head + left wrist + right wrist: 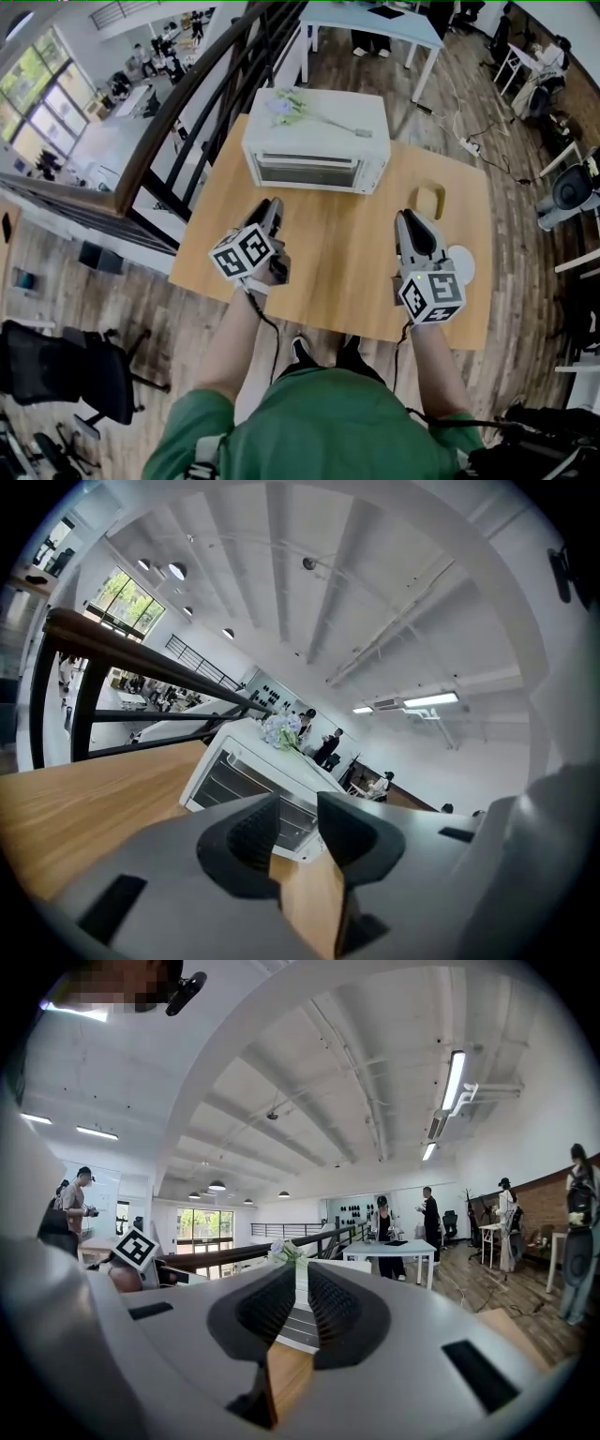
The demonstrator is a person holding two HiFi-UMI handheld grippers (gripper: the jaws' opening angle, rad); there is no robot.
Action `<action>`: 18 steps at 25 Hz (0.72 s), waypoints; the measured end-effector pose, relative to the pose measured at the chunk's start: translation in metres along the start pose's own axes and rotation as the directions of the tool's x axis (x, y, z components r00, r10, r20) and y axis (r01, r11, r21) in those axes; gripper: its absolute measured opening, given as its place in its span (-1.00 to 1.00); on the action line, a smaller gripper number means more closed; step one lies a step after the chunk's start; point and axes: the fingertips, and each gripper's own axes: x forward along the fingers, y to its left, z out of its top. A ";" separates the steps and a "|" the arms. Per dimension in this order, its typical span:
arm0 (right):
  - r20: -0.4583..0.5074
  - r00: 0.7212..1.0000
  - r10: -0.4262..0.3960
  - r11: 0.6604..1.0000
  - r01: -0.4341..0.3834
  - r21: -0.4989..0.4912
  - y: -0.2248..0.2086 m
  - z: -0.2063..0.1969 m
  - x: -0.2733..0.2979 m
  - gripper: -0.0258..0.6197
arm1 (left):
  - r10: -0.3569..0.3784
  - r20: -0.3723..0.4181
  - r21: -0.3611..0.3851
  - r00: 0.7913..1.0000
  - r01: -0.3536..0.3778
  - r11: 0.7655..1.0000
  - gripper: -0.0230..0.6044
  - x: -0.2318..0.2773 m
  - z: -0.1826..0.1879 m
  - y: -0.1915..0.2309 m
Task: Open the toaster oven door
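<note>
Holding a gripper in each hand, a person in a green top [323, 427] stands at the near edge of a wooden table [328, 281]. White toaster oven [317, 141] sits at the far middle of the table, front facing the person. Its glass door [309, 172] is closed, flush with the front, handle along the top edge. A sprig of pale artificial flowers [289, 105] lies on the oven roof. Left gripper [273, 208] hovers over the table just in front of the oven's left half, pointing at it, not touching. In the left gripper view its jaws stand a narrow gap apart with nothing in them; only the oven front and the tabletop show through the gap. Right gripper [406, 217] hovers further right and nearer the person, level with the oven's right end and well clear of it. In the right gripper view its jaws are closer still, just a thin slit, nothing between them, with a strip of the oven front visible through it. The left gripper's marker cube [137, 1249] shows at that view's left. A small tan item [429, 200] lies on the table between the right gripper and the oven's right corner; can't tell what it is. A white round disc [463, 263] sits on the table just right of the right gripper, partly hidden by it. A dark railing [211, 89] runs along the table's left side, with open office floor beyond.
</note>
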 end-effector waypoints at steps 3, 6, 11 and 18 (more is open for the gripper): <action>-0.003 1.000 0.017 1.000 -0.017 0.002 -0.010 0.001 0.007 -0.75 | -0.003 -0.017 -0.069 1.000 0.002 0.998 -0.53 0.023 -0.003 0.002; -0.002 1.000 0.030 1.000 -0.030 -0.005 -0.022 0.003 0.009 -0.76 | -0.042 -0.004 -0.239 0.999 0.039 0.970 -0.53 0.044 -0.010 0.004; -0.001 1.000 0.021 1.000 -0.021 -0.012 -0.044 0.006 0.011 -0.76 | -0.053 0.079 -0.488 0.995 0.085 0.869 -0.53 0.076 -0.011 0.022; -0.014 0.999 -0.034 0.999 0.034 -0.009 -0.076 0.004 0.005 -0.76 | 0.010 0.122 -0.582 0.992 0.064 0.811 -0.52 0.115 -0.008 0.047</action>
